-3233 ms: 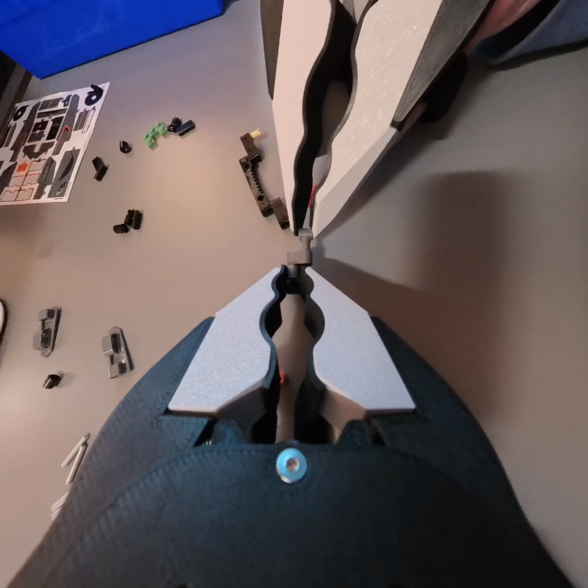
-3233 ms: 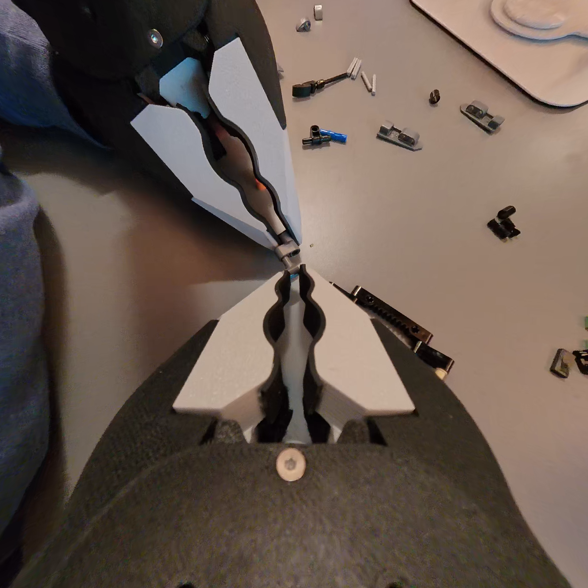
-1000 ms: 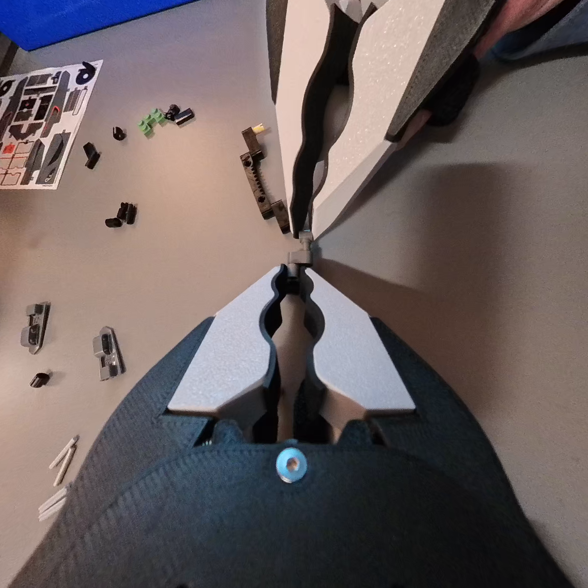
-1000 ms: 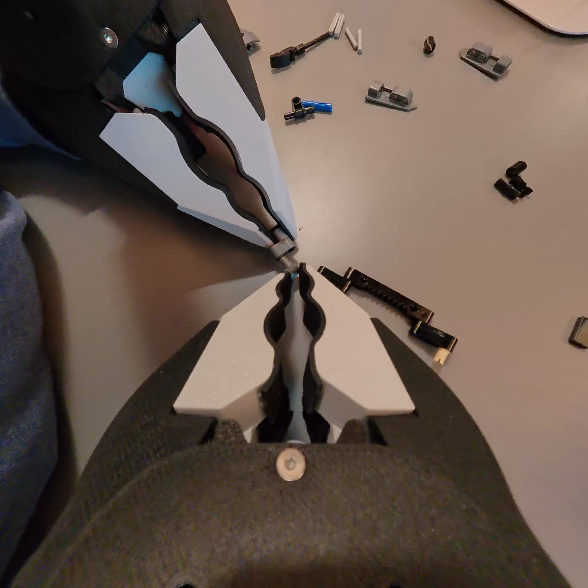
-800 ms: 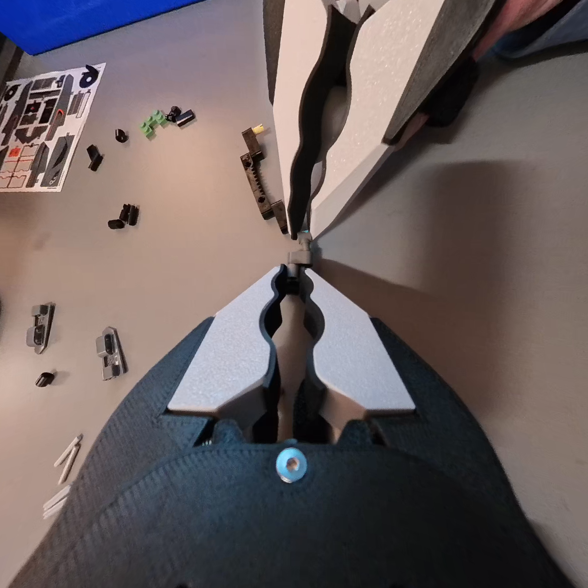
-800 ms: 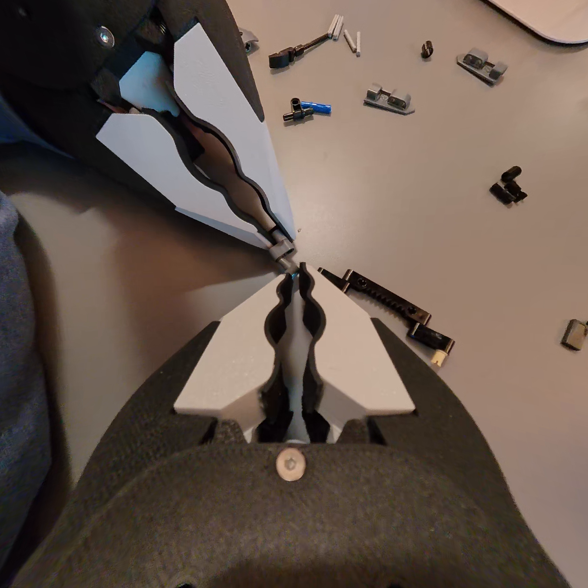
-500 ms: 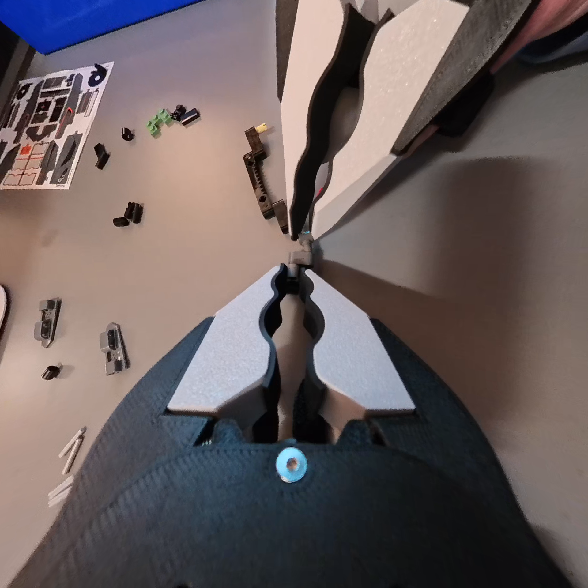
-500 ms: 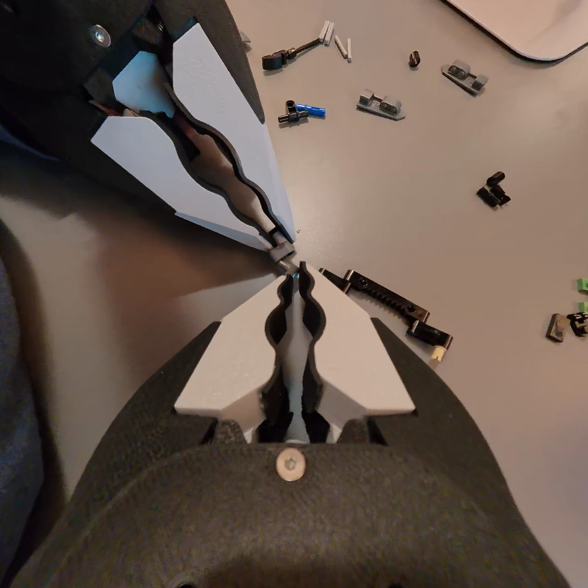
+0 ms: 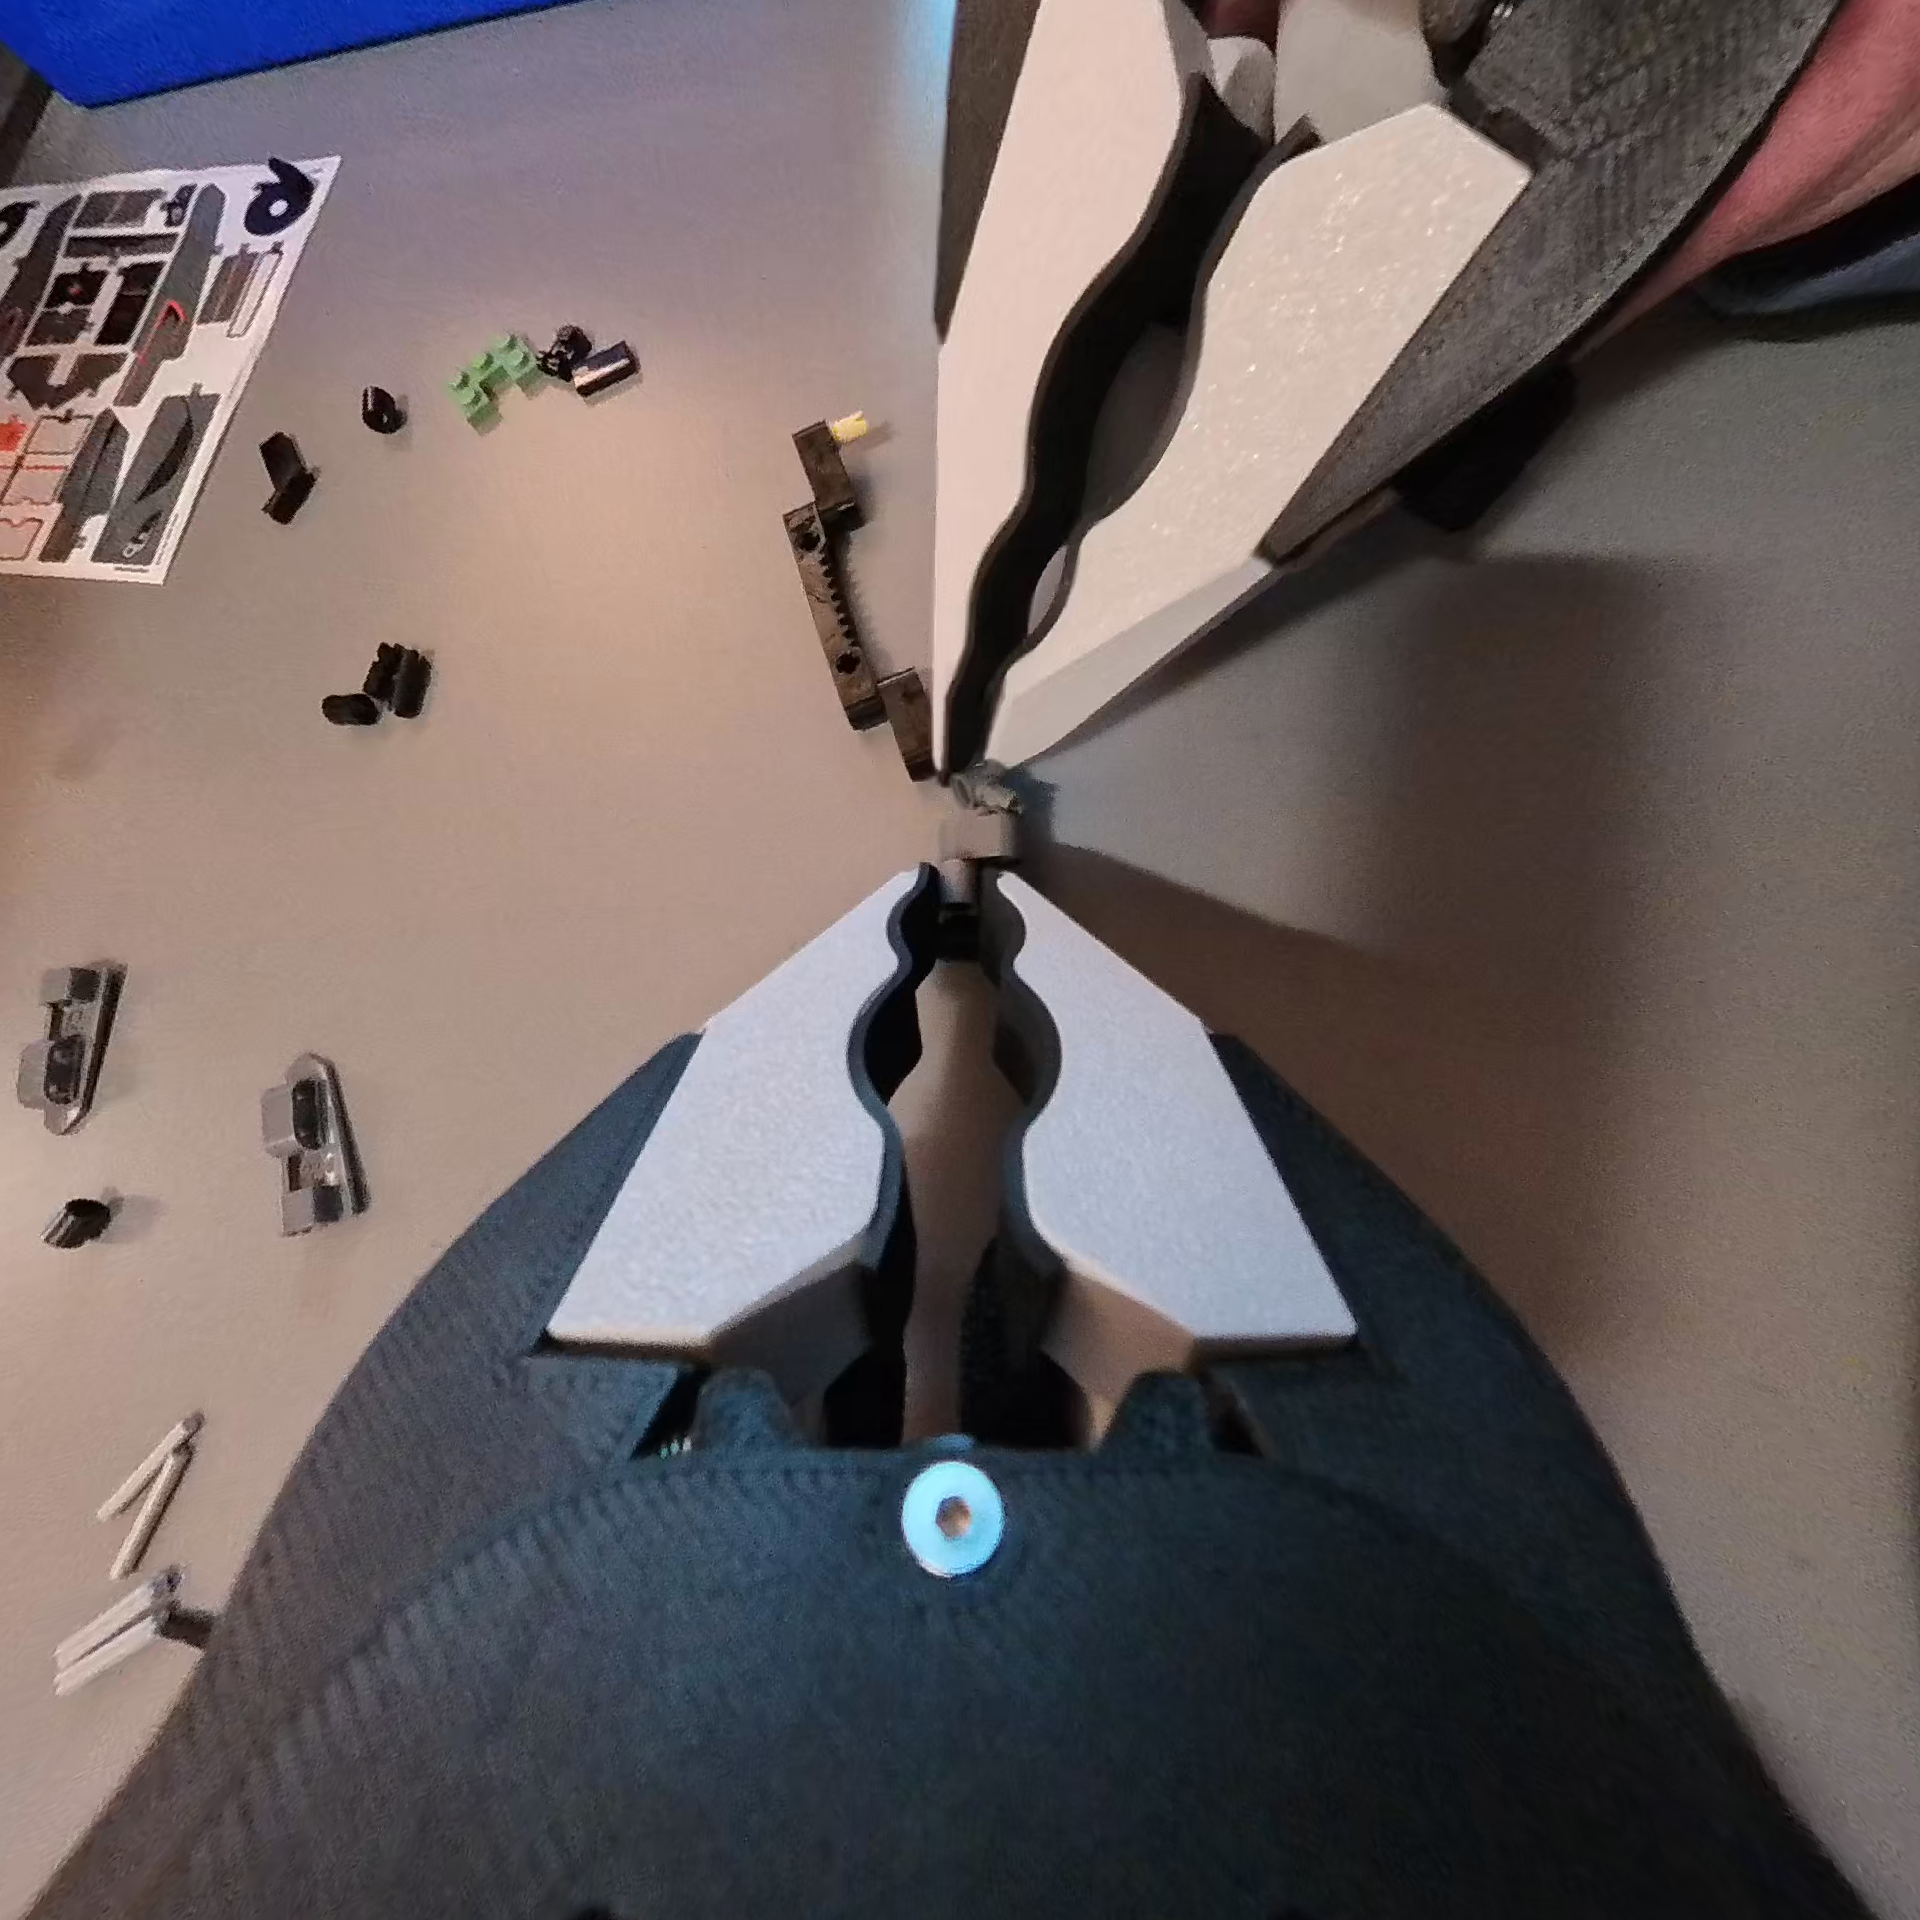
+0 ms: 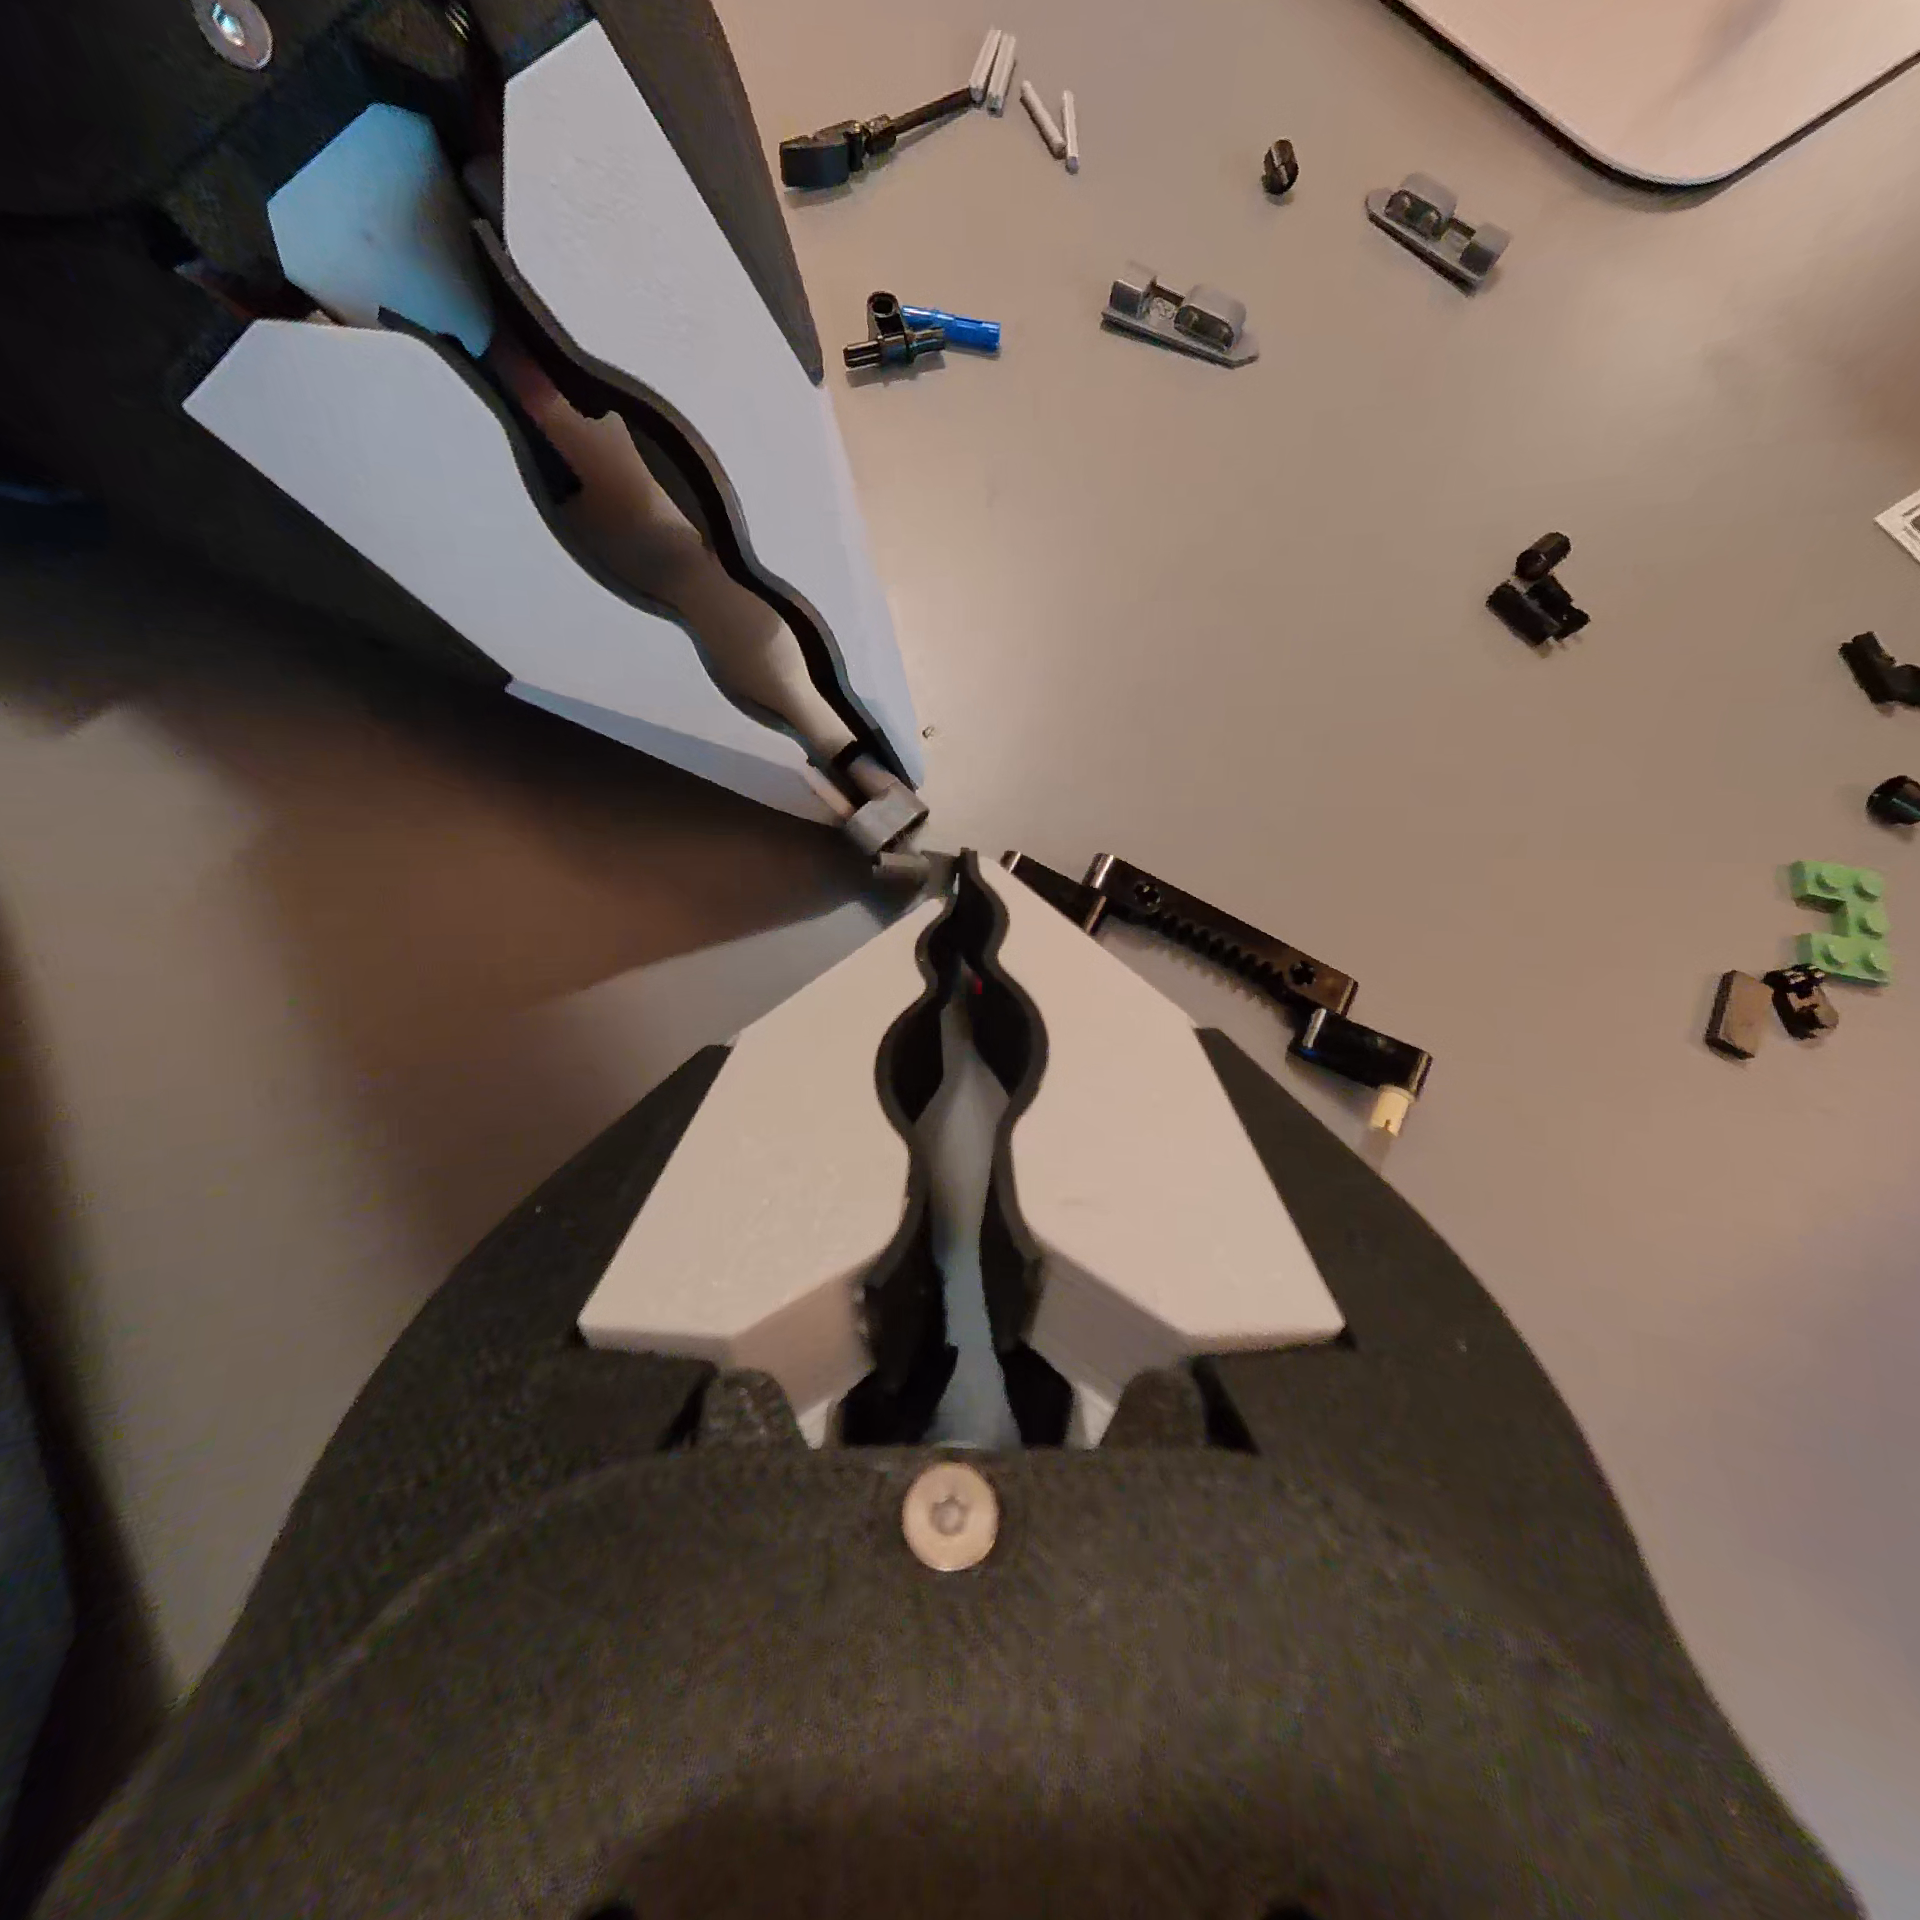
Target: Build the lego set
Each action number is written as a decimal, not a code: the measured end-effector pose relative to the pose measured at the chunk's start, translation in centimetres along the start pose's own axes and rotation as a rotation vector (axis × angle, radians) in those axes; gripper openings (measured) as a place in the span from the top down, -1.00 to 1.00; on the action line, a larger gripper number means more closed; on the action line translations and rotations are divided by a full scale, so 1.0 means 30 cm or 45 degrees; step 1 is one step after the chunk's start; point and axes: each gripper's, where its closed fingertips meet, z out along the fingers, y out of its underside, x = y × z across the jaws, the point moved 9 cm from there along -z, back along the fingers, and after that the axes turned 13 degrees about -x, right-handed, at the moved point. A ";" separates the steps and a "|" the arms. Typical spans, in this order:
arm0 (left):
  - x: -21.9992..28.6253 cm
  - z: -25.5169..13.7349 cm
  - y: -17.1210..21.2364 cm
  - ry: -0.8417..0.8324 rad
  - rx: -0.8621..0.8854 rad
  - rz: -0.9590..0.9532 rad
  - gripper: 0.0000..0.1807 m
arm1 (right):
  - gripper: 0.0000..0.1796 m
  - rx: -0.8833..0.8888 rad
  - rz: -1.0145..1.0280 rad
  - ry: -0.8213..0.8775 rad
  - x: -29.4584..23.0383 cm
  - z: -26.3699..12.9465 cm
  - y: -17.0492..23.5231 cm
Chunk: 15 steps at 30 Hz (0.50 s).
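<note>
My left gripper (image 9: 961, 883) is shut on a small grey connector (image 9: 977, 833), held just above the grey table. My right gripper (image 10: 961, 868) is shut, and a small grey pin (image 10: 904, 868) sits at its very tip, against the connector (image 10: 888, 821). The two grippers meet tip to tip. In the left wrist view the right gripper (image 9: 951, 774) comes down from above and the pin (image 9: 989, 796) shows at its tip. In the right wrist view the left gripper (image 10: 883, 800) comes in from the upper left.
A black toothed rack assembly (image 9: 842, 613) (image 10: 1216, 956) lies close beside the tips. Loose parts are scattered: a green plate (image 10: 1844, 925), grey curved pieces (image 10: 1179, 312), a black-and-blue pin (image 10: 920, 332), light rods (image 9: 151, 1486), a sticker sheet (image 9: 135, 364). A light pad (image 10: 1662, 94) lies far right. Both grippers' tips are close together, under 4 cm apart. From the left gripper's tips to the black-and-blue pin (image 10: 920, 332) is close to 12 cm.
The two grippers have stayed tip to tip with the connector and pin between them. The right gripper has tilted a little, and the pin now sits at an angle to the connector.
</note>
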 end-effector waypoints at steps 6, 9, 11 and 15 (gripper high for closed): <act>-0.013 -0.003 0.004 0.036 -0.009 -0.020 0.94 | 1.00 -0.028 0.002 0.005 -0.016 -0.010 0.009; -0.017 -0.009 0.010 0.057 -0.022 -0.018 0.94 | 1.00 0.006 0.018 -0.076 -0.003 -0.037 0.024; -0.018 -0.012 0.016 0.066 -0.019 -0.021 0.94 | 0.97 0.023 0.034 -0.139 0.006 -0.063 0.027; -0.002 -0.016 0.025 0.047 -0.008 -0.021 0.94 | 0.94 0.038 0.036 -0.174 0.001 -0.092 0.031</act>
